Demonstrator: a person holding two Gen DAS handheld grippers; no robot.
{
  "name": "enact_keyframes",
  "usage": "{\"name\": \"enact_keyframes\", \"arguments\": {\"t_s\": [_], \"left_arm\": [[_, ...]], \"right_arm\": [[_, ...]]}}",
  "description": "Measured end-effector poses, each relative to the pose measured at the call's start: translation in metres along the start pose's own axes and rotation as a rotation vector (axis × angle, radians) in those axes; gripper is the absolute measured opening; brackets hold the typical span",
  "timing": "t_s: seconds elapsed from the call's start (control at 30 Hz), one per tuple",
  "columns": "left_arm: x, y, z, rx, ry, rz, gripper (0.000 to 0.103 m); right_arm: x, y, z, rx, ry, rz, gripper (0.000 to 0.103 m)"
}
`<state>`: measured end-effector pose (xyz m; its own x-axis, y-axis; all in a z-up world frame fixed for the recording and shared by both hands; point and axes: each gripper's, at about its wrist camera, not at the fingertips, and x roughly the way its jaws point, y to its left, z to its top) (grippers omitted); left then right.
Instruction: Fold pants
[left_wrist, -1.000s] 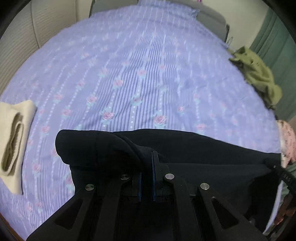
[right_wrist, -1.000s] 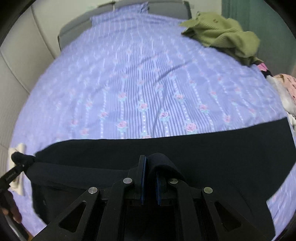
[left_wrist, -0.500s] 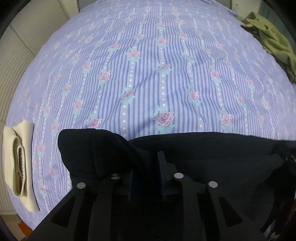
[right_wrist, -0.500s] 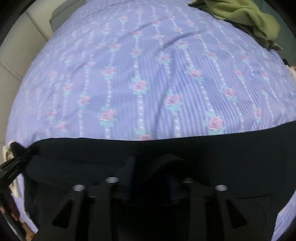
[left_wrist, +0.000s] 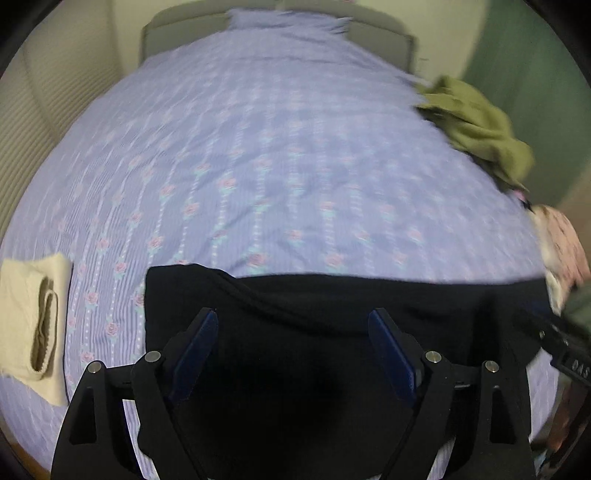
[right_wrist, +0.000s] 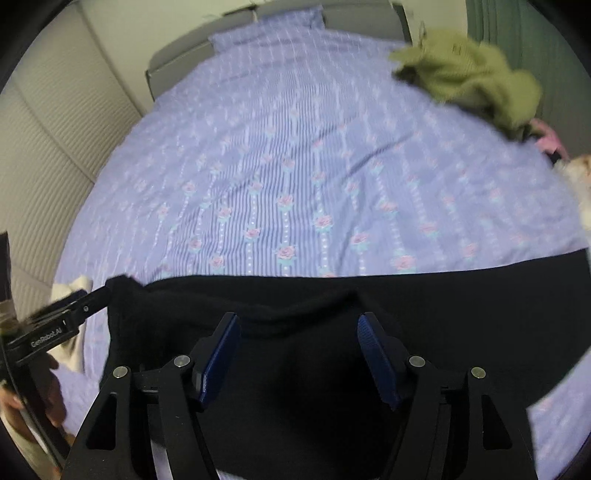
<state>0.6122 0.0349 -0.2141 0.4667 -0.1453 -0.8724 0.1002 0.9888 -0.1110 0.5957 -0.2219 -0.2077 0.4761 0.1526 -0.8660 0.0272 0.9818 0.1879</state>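
Lilac striped bedsheet with rose print (left_wrist: 280, 155), the landmark: soft and lightly creased. Black matte fabric pants (right_wrist: 461, 317) lie in a long band along its near edge, 1 lengthwise fold apparently laid. Left gripper (left_wrist: 291, 332) and right gripper (right_wrist: 295, 332) hover over the pants, jaws spread, holding nothing. Next move likely calls for regripping an end for a crosswise fold.

We are observing the bed (left_wrist: 280, 155), under a lilac striped cover with rose print. Black pants (left_wrist: 332, 306) are lying across its near edge. A folded cream garment (left_wrist: 26, 291) is sitting at the left, an olive garment (left_wrist: 476, 129) bunching at the far right, pink fabric (left_wrist: 561, 236) nearby.
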Motion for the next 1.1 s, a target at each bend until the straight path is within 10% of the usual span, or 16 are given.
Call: {"name": "enact_keyframes", "arguments": {"t_s": [0.43, 1.1], "left_arm": [[-0.072, -0.141, -0.109, 0.206, 0.022, -0.187, 0.084], [-0.022, -0.265, -0.227, 0.416, 0.26, -0.157, 0.084]], "right_arm": [[-0.128, -0.075, -0.132, -0.04, -0.009, -0.125, 0.067], [-0.07, -0.167, -0.31, 0.068, 0.315, -0.203, 0.067]]}}
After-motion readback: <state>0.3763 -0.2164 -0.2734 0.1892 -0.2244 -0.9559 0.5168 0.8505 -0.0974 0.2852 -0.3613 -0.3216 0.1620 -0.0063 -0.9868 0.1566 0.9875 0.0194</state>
